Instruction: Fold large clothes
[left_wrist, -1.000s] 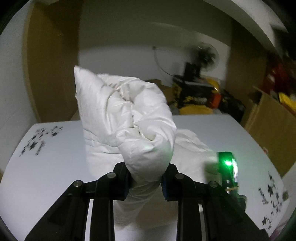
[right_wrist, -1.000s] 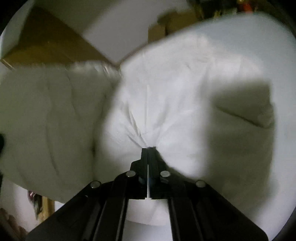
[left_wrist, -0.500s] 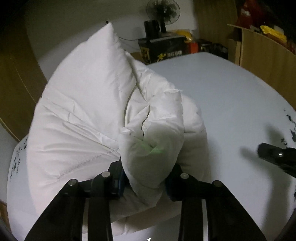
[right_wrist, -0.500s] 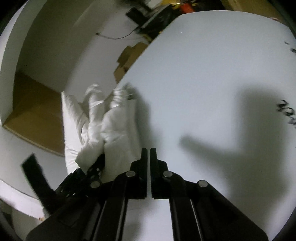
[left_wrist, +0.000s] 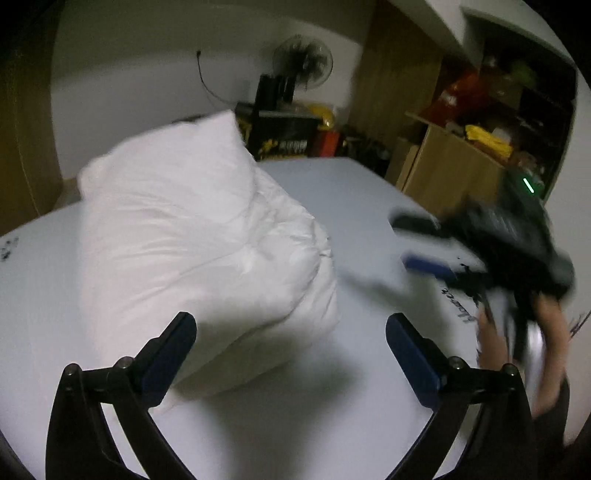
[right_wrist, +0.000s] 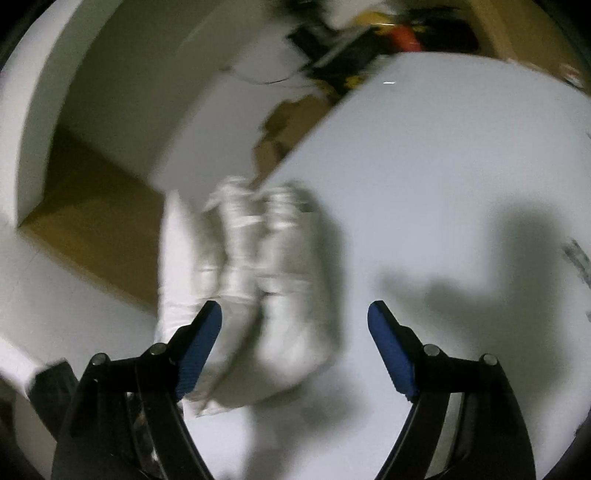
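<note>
A white padded jacket (left_wrist: 192, 236) lies folded in a thick bundle on the white table (left_wrist: 354, 192). My left gripper (left_wrist: 290, 328) hovers just in front of the bundle's near end, its jaws opening wide, and nothing is pressed between its blue pads. In the right wrist view the same jacket (right_wrist: 266, 280) lies ahead and to the left. My right gripper (right_wrist: 295, 321) is above the table with its jaws opening and nothing held; the bundle's near end lies below them. The right gripper (left_wrist: 417, 243) also shows blurred at the right of the left wrist view, held by a hand (left_wrist: 546, 332).
A fan (left_wrist: 303, 62) and dark boxes (left_wrist: 280, 136) stand past the far table edge. Wooden shelves with clutter (left_wrist: 480, 147) stand at the right. Black printed marks (left_wrist: 458, 299) sit on the table near the right edge. A brown wooden panel (right_wrist: 92, 206) lies off the table's left side.
Both grippers have let go of the jacket and their jaws have spread wide. The jacket has dropped from being held up to lying as a bundle on the table. The right gripper pulled back.
</note>
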